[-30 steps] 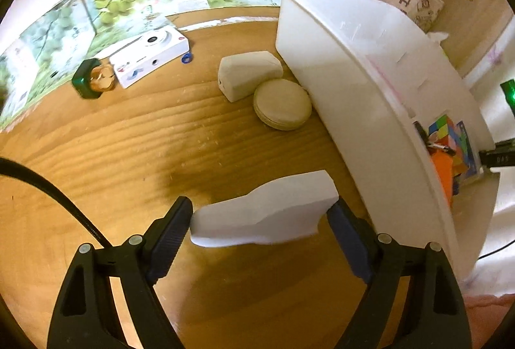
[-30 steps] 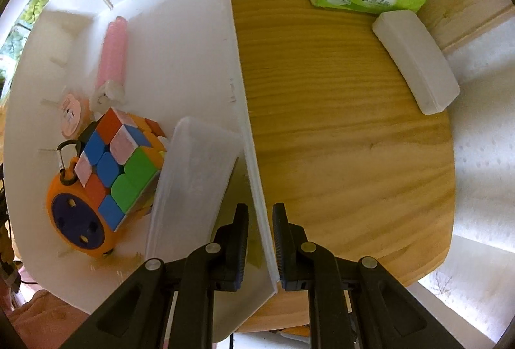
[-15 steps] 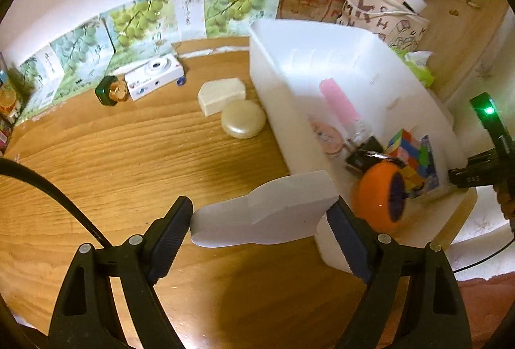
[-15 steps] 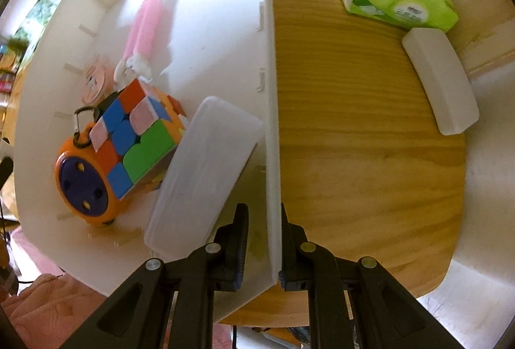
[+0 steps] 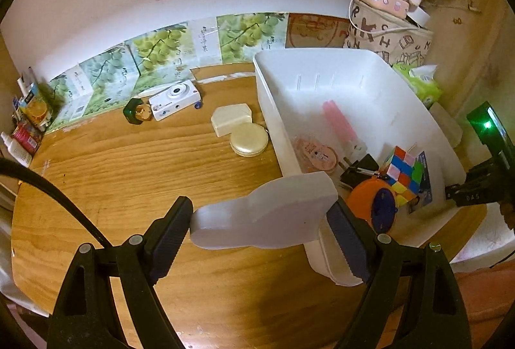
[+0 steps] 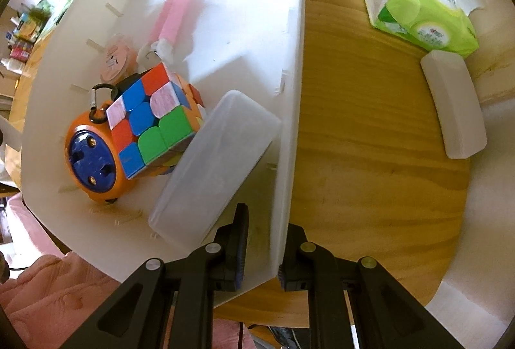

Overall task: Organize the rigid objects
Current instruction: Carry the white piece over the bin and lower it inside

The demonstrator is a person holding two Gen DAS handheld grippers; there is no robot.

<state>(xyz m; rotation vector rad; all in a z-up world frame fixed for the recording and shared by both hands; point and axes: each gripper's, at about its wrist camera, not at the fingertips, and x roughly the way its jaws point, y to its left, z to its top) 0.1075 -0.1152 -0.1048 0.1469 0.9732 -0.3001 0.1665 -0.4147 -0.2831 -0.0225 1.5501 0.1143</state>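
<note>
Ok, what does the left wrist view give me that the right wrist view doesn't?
Only the left wrist view shows the left gripper holding a flat white piece, plus the white camera, cream box and round tin out on the table.

Only the right wrist view shows the right gripper's jaws clamped on the bin's side wall, and a clear case.

Both show the white bin with the puzzle cube and orange disc inside.

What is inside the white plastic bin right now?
In the white plastic bin: a multicoloured puzzle cube, an orange-and-blue round gadget, a pink tube, a round pink tin, and a frosted rectangular case. Whatever lies under them is hidden.
</note>
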